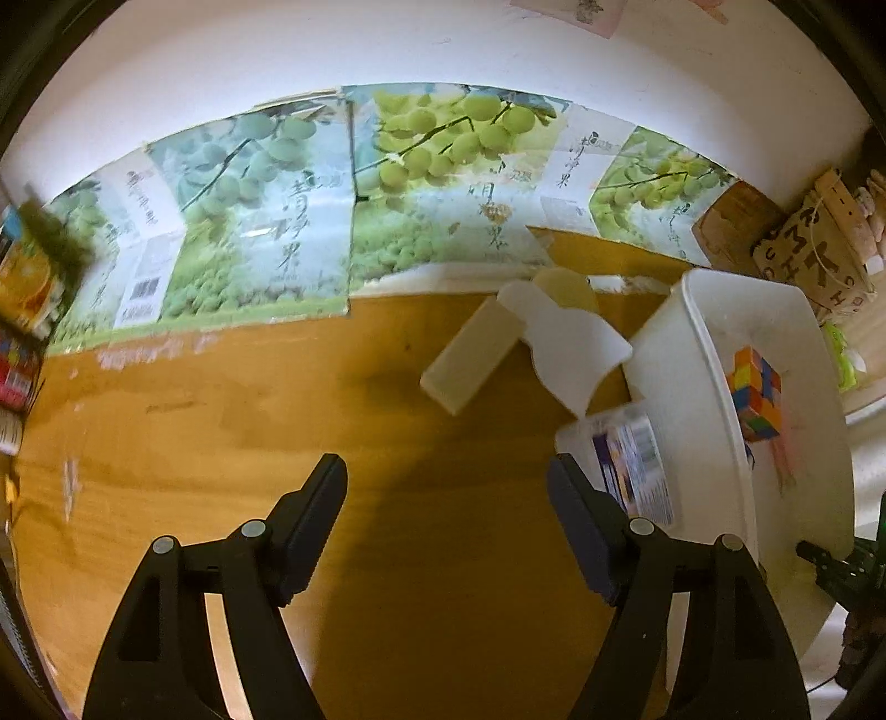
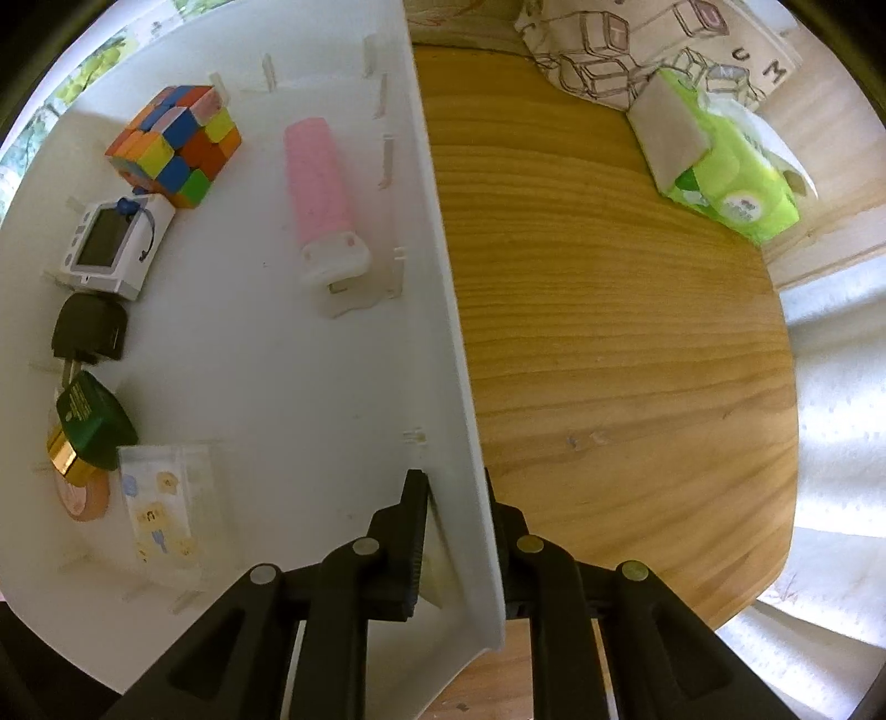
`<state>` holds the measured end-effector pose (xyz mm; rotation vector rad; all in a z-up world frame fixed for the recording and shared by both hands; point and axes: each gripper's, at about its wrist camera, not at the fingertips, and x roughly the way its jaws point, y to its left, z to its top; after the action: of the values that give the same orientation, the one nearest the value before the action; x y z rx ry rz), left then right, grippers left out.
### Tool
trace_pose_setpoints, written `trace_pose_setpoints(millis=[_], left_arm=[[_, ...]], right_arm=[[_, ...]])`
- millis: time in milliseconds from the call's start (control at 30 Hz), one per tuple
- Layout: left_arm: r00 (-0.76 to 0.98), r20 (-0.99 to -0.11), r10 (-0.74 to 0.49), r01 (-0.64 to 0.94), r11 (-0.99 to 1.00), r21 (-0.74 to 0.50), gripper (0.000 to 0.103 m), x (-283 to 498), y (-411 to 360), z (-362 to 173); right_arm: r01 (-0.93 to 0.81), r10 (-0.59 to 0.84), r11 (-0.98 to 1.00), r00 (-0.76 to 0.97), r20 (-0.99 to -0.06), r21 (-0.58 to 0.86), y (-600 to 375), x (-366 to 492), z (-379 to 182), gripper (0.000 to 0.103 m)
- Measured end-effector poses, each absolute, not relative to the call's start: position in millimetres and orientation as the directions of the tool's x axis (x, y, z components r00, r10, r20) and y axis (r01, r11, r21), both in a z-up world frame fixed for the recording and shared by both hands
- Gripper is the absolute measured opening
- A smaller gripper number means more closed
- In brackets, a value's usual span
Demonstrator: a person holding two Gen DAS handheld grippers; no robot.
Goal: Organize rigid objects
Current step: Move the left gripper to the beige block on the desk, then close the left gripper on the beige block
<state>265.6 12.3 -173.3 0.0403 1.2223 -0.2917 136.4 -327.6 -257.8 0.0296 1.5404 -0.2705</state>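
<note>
My left gripper hangs open over bare wood with nothing between its fingers. Beyond it lie a cream block, a white curved plastic piece and a white labelled box leaning by the white bin. A colour cube sits inside the bin. My right gripper points down and straddles the bin's side wall, one finger inside and one outside. A thin gap shows at the inner pad, so it reads as open. The bin holds the cube, a pink tube and a small screen device.
Also in the bin are a black item, a green bottle with a gold cap and a clear sticker packet. A green tissue pack and a printed bag lie on the round table. Grape-print cartons line the wall.
</note>
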Motion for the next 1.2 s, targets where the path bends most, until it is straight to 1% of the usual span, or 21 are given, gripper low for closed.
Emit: trace_pose_setpoints(millis=[233,367,700,767,800,867,933,967,1033,1067,1133,1200], left_arm=[[0.310,-0.929,-0.203,0.284,0.952,-0.113,0.078,294.2,1.5,-191.4],[0.291,-0.927,-0.237,0.289,0.945,-0.151,0.078,307.5,-3.5,-201.0],[0.271,-0.931,-0.244,0.298,0.941,-0.160,0.077,327.5,-16.3,-216.2],[0.263,-0.933,-0.247,0.298,0.940,-0.165,0.073,329.3,-17.5,-218.4],[0.257,-0.934,-0.250,0.300,0.939,-0.169,0.069,330.2,-18.6,-219.9],[0.252,-0.935,-0.249,0.303,0.938,-0.168,0.066,331.1,-20.4,-221.7],[0.247,-0.936,-0.251,0.306,0.937,-0.171,0.058,331.9,-22.7,-223.8],[0.244,-0.936,-0.253,0.306,0.936,-0.173,0.056,331.8,-22.9,-224.5],[0.241,-0.936,-0.258,0.303,0.936,-0.180,0.043,331.6,-22.9,-226.1],[0.240,-0.936,-0.259,0.300,0.936,-0.182,0.041,331.6,-23.0,-226.7],[0.234,-0.935,-0.267,0.298,0.935,-0.192,0.034,331.8,-23.4,-228.0],[0.234,-0.934,-0.272,0.296,0.934,-0.198,0.031,331.2,-20.1,-226.8]], right_arm=[[0.202,-0.176,0.964,-0.010,-0.984,-0.175,-327.3,141.0,-259.9,0.017],[0.210,-0.183,0.961,-0.019,-0.983,-0.183,-327.0,143.7,-261.1,0.018],[0.240,-0.184,0.953,-0.038,-0.982,-0.188,-331.8,147.9,-261.3,0.019],[0.243,-0.182,0.952,-0.041,-0.982,-0.187,-333.2,148.6,-260.7,0.019],[0.245,-0.182,0.951,-0.042,-0.982,-0.187,-333.5,148.7,-261.0,0.019],[0.248,-0.184,0.950,-0.047,-0.982,-0.190,-333.6,149.0,-262.2,0.020],[0.249,-0.189,0.948,-0.051,-0.981,-0.196,-333.7,149.6,-262.9,0.020],[0.250,-0.190,0.948,-0.051,-0.980,-0.197,-334.0,149.8,-263.1,0.020],[0.251,-0.190,0.948,-0.055,-0.980,-0.197,-334.0,150.0,-264.2,0.020],[0.252,-0.190,0.947,-0.057,-0.980,-0.198,-334.1,150.7,-263.9,0.020],[0.252,-0.190,0.947,-0.060,-0.980,-0.199,-334.5,151.4,-264.2,0.020],[0.252,-0.192,0.946,-0.062,-0.979,-0.202,-333.9,153.1,-264.2,0.020]])
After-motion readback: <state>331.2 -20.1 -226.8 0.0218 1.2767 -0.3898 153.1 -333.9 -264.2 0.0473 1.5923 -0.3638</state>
